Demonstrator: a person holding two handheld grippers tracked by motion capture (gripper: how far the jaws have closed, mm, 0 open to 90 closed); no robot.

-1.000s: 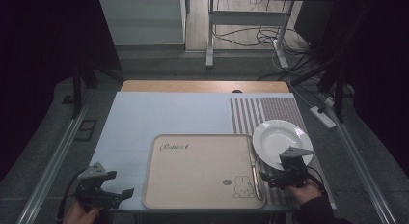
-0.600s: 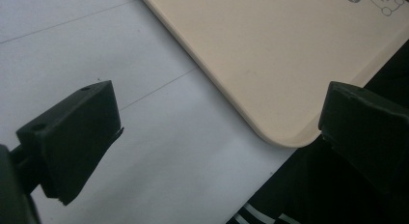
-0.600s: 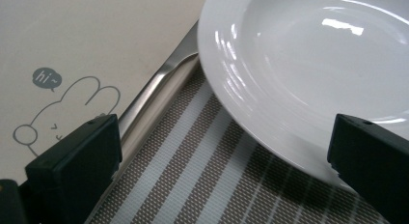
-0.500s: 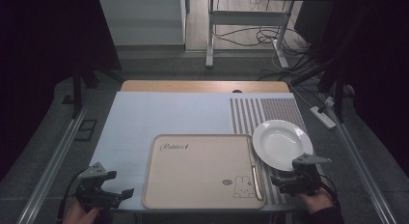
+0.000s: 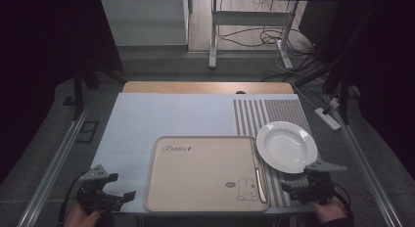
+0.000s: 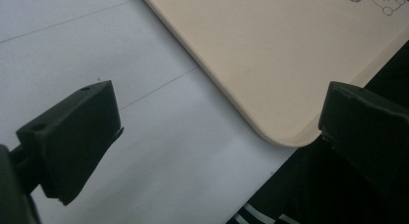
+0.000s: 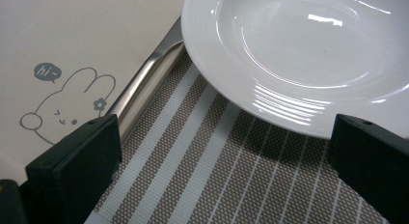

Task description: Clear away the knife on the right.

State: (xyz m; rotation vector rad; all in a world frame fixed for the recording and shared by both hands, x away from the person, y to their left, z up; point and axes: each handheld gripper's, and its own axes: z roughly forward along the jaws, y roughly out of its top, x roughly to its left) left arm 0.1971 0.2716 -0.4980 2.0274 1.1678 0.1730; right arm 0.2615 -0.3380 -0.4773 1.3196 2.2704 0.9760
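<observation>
My right gripper (image 5: 293, 190) sits low at the near right edge of the table, held in my right hand (image 5: 329, 211). Its jaws stand wide apart and hold nothing. In the right gripper view I look between them and see the striped mat (image 7: 202, 185) right under me. Just past the jaws is the white plate (image 7: 308, 55). The plate lies flat on the mat, a little ahead of the gripper and not touching it. Its near rim comes close to the right jaw. To the left of the plate I see a shiny metal piece (image 7: 144, 84) that lies along the edge of the tan tray (image 7: 62, 35). I cannot tell what the metal piece is. The plate's rim reaches over its far end. The tray has a small bunny drawing (image 7: 65, 108) near that edge.

My left gripper (image 5: 120, 197) is at the near left corner, in my left hand (image 5: 80, 218). Its jaws are wide apart too, and empty. In the left gripper view the pale blue cloth (image 6: 144, 137) is under it, and the tray's rounded near corner (image 6: 279, 132) lies between the jaws, a bit ahead.

Farther off, the tray (image 5: 205, 173) fills the near middle of the table, with the plate (image 5: 286, 146) just beside its right edge. Behind them the cloth (image 5: 171, 119) runs on to a strip of bare wood (image 5: 205, 87) at the far edge.
</observation>
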